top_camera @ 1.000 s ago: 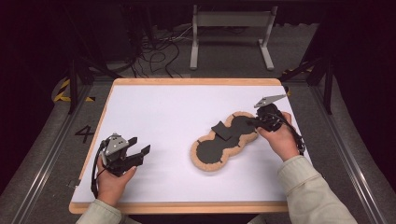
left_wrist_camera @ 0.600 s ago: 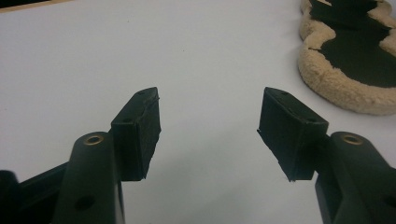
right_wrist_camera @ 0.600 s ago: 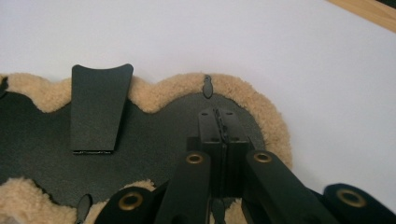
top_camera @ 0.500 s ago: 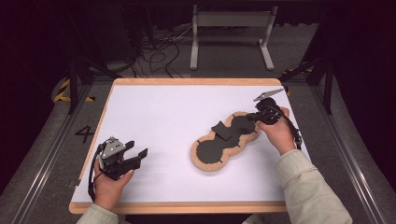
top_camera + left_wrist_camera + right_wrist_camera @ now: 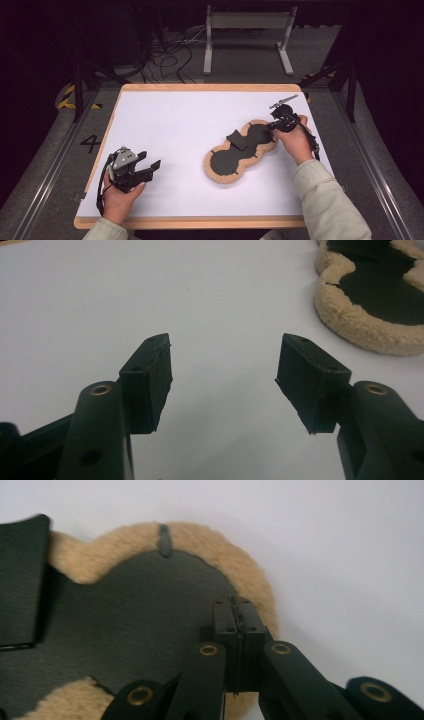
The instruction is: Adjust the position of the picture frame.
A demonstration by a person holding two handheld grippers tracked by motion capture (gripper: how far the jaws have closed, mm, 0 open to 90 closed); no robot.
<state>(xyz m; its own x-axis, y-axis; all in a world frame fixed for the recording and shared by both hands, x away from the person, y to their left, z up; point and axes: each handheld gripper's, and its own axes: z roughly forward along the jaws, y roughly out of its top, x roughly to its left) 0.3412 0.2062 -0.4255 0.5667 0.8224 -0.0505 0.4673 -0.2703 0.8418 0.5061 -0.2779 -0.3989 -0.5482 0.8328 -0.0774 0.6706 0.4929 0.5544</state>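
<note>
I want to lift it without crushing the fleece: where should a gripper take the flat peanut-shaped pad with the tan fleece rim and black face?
Probably at the fleece rim of the peanut-shaped pad, jaws coming in low from the side at either rounded end. It lies flat on the white table, so only its thin edge offers anything to pinch. The open left gripper faces the near lobe; the shut right gripper sits over the far lobe.

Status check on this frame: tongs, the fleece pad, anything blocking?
Left tongs open, nothing between them. Right tongs shut over fleece pad far end; grip unclear. Nothing blocking on white table.
</note>
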